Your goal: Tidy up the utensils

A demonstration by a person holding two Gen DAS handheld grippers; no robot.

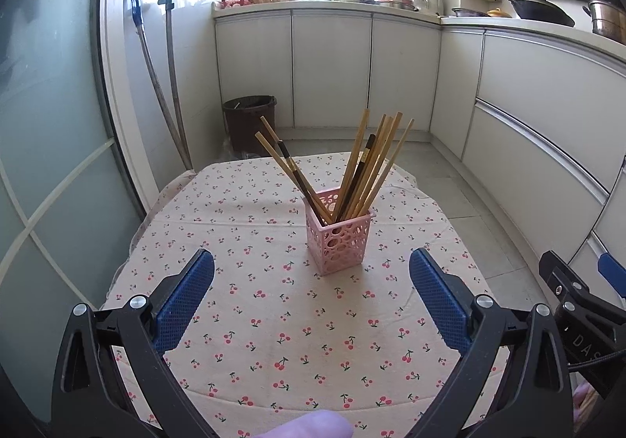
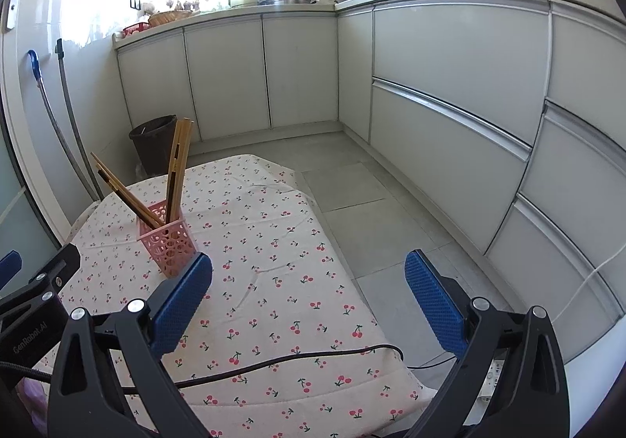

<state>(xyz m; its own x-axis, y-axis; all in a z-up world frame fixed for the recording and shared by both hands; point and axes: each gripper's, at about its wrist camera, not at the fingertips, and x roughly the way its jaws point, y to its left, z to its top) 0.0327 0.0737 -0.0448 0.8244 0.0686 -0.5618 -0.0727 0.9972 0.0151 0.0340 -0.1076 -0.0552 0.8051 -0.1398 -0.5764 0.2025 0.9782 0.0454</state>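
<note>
A pink perforated holder [image 1: 338, 234] stands upright on the cherry-print tablecloth [image 1: 254, 281]. Several wooden and dark chopsticks [image 1: 364, 168] stand in it, fanned out to both sides. My left gripper [image 1: 312, 281] is open and empty, just in front of the holder, its blue pads wide apart. The holder also shows in the right wrist view [image 2: 168, 242], at the left with chopsticks [image 2: 176, 172] in it. My right gripper [image 2: 309, 289] is open and empty, to the right of the holder over the table's right edge.
A black cable [image 2: 281, 361] lies across the near tablecloth. A dark waste bin [image 1: 250, 121] stands on the floor behind the table. White cabinets [image 2: 450, 105] run along the back and right. Two long handles [image 1: 168, 85] lean at the left wall.
</note>
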